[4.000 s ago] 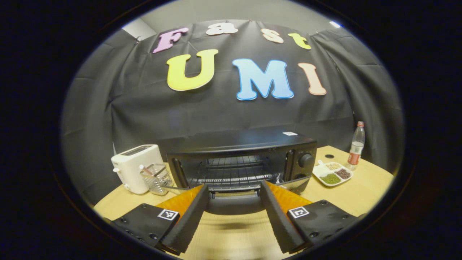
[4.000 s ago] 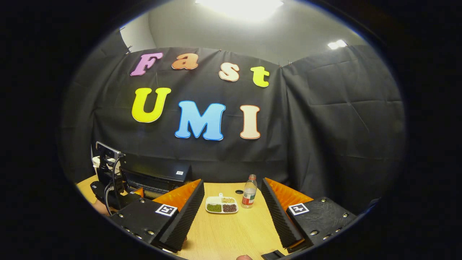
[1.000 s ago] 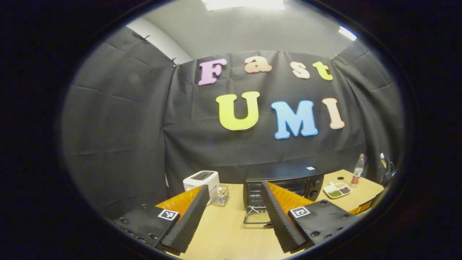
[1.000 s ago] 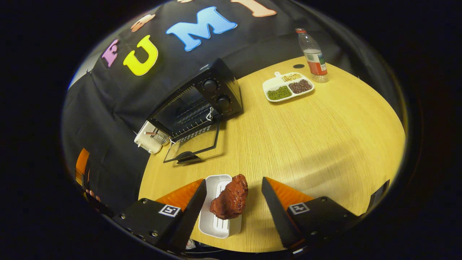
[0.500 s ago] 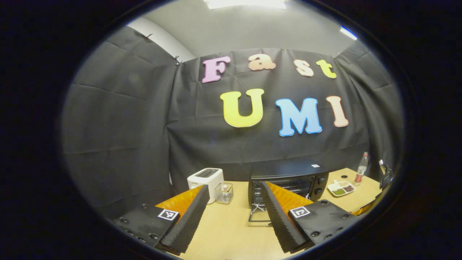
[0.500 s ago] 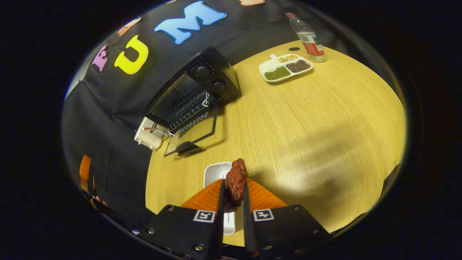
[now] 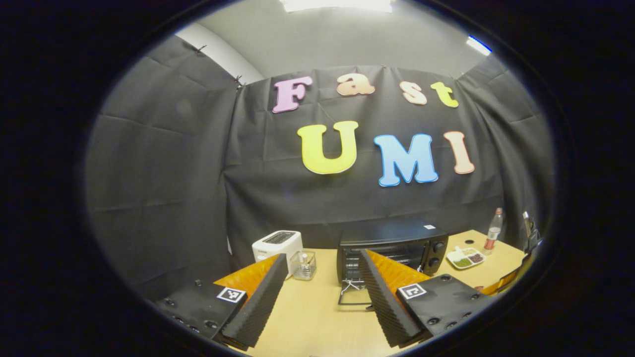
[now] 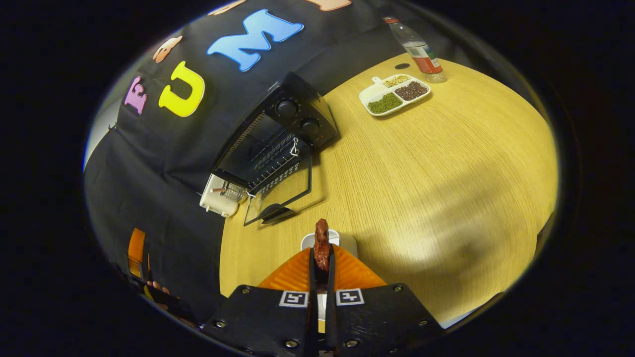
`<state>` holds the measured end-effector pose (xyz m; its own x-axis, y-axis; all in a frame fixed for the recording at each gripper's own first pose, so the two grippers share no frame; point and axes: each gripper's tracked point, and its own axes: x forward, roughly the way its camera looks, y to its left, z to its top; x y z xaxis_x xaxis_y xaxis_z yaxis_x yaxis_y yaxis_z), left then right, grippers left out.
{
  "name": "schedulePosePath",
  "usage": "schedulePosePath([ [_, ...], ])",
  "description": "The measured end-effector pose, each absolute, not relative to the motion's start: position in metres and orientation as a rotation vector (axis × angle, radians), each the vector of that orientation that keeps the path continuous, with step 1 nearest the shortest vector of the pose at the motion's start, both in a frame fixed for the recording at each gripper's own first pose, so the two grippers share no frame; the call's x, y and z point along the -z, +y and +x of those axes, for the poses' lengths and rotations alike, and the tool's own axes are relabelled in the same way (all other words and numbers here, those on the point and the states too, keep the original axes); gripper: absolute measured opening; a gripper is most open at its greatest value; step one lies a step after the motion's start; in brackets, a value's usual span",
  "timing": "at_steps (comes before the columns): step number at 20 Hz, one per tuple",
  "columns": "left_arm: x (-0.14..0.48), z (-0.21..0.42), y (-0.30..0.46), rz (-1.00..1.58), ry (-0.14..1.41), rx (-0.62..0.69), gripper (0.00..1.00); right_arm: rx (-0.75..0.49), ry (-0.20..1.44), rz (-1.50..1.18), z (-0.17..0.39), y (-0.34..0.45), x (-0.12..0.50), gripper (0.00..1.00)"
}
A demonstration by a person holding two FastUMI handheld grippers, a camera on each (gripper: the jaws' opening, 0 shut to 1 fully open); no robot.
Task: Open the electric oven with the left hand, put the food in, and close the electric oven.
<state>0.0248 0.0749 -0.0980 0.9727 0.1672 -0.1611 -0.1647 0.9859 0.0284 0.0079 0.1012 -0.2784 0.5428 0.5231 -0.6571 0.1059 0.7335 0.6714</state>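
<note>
Right gripper (image 8: 321, 267) fingers were pinching the chunk of meat (image 8: 321, 244), open oven (image 8: 270, 144) sat ahead-left across the desk (image 8: 436, 163); left gripper (image 7: 322, 292) gaped wide.

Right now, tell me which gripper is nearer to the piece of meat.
Right. The right gripper is shut on the piece of meat, just above the white dish. The left gripper hangs open and empty, off to the side, facing the open oven.

toaster (image 7: 277, 245) left of oven (image 7: 392, 246), sectioned dish (image 7: 464, 258) and bottle (image 7: 492, 232) right
</note>
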Motion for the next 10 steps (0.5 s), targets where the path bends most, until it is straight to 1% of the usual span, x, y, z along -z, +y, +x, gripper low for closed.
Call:
schedulePosePath([
  [5,0.103,0.032,0.078,0.003,0.17,-0.148,1.0,-0.295,0.895,0.766,0.029,0.117,0.243,0.06],
  [10,0.108,0.042,0.089,-0.001,0.167,-0.141,1.0,-0.305,0.84,0.83,0.056,0.144,0.223,0.06],
])
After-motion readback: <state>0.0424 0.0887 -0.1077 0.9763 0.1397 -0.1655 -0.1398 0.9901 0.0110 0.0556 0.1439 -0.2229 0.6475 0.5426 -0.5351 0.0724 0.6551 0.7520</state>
